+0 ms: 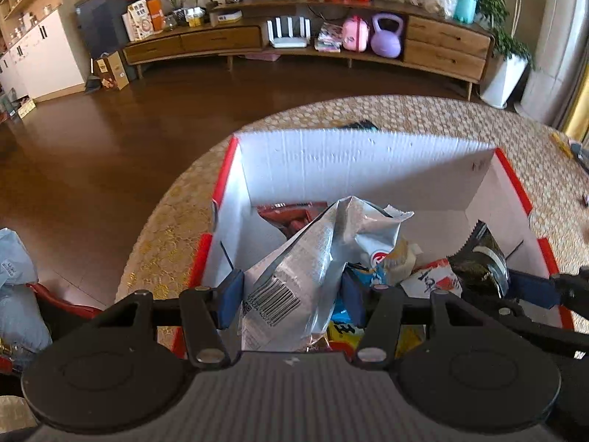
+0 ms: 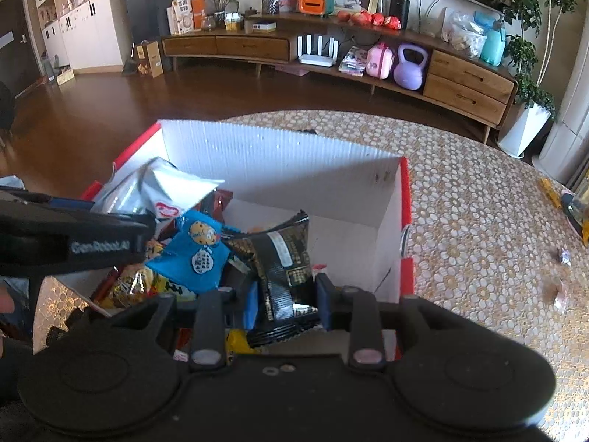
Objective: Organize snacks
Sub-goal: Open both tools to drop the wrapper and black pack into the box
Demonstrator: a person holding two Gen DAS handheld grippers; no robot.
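A white cardboard box with red edges point(image 1: 331, 162) point(image 2: 279, 154) stands on the patterned round table. My left gripper point(image 1: 291, 294) is shut on a silver snack bag point(image 1: 316, 250) and holds it over the box's left side. My right gripper point(image 2: 285, 302) is shut on a black snack packet point(image 2: 283, 258) over the box's near middle. A blue cookie packet point(image 2: 198, 254), yellow packets point(image 2: 136, 283) and a red packet point(image 1: 291, 213) lie in the box. The silver bag also shows in the right wrist view point(image 2: 154, 191), with the left gripper's body in front of it.
The table's lace cloth point(image 2: 478, 221) carries small wrapped sweets point(image 2: 563, 258) and a yellow item point(image 2: 550, 191) at the right. A red chair with bags point(image 1: 22, 287) stands left of the table. A long wooden TV cabinet point(image 1: 294, 40) runs along the far wall.
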